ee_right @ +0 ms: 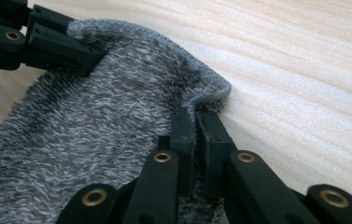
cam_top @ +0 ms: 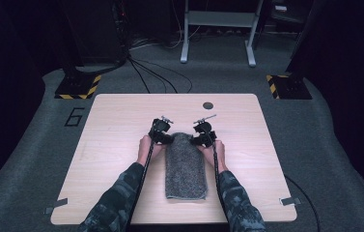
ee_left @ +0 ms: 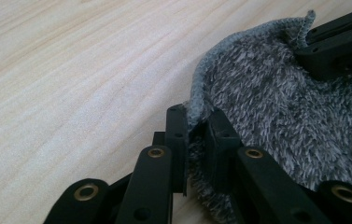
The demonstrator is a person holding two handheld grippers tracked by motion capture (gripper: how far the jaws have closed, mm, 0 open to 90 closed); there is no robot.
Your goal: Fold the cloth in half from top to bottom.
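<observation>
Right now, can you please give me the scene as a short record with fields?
surface: light wooden table
item: grey fluffy towel, folded into a long strip, lying flat
left tool: shut on the towel's far left corner
right tool: shut on the towel's far right corner
far edge: slightly raised between the two grips
near end: resting on the table

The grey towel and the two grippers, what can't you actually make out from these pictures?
- High view: the jaws of the left gripper and right gripper are too small to read.
- Left gripper view: the towel is cut off by the right and bottom edges.
- Right gripper view: the pinched towel corner is partly hidden behind the jaws.
- The towel's underside lies against the table.
</observation>
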